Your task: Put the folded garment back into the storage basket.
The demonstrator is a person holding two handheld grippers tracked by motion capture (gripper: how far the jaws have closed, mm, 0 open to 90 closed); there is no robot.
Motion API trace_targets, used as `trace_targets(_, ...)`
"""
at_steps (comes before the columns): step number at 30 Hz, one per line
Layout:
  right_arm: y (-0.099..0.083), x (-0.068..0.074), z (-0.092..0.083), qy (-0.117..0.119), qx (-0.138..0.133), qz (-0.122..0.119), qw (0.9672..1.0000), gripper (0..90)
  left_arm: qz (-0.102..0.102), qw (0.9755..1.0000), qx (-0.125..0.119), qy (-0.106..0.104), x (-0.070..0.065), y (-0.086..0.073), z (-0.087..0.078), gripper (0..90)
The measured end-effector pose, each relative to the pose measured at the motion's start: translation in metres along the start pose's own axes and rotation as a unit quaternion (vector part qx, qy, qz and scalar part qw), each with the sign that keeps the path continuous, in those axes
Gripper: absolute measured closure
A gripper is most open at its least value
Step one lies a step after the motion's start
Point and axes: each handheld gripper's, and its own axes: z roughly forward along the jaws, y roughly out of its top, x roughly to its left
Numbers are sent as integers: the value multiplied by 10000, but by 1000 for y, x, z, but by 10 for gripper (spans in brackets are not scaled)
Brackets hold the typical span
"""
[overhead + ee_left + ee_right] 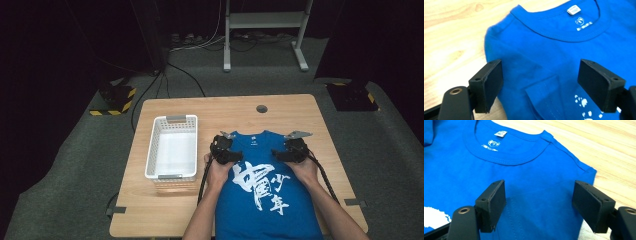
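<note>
Both the left gripper [235, 156] and right gripper [281, 154] hovered with jaws apart over the blue T-shirt [265, 200] on the table [300, 110].

The blue T-shirt [267, 192] carries large white brush-style characters [261, 184] across its chest, legible in the high view as Chinese script including 少年. Inside the far collar sit a small white tag [573, 10] and a white printed logo [583, 22], both too blurred to read.
</note>
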Motion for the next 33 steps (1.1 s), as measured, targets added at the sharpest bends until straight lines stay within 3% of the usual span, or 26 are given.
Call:
trace_targets(6, 1, -3, -3, -29, -81, 62, 9999, 276, -22, 10000, 6, 56, 2, 2, 2, 212)
trace_targets(13, 11, -3, 0, -97, 103, -73, 9999, 271, -37, 9999, 13, 110, 4, 2, 3, 213)
trace_targets(25, 9, -5, 10, -272, 124, 74, 9995, 280, -39, 9999, 27, 159, 5, 1, 7, 261)
trace_targets(28, 9, -5, 13, -315, 144, 74, 9994, 286, 22, 9998, 21, 200, 5, 1, 7, 279)
trace_targets(31, 9, -5, 14, -291, 97, 107, 9995, 300, 228, 9992, 9, 327, 2, 0, 8, 316)
trace_targets(33, 8, -5, 15, -241, 67, 104, 9996, 329, 200, 9993, -88, 306, 3, -3, 8, 335)
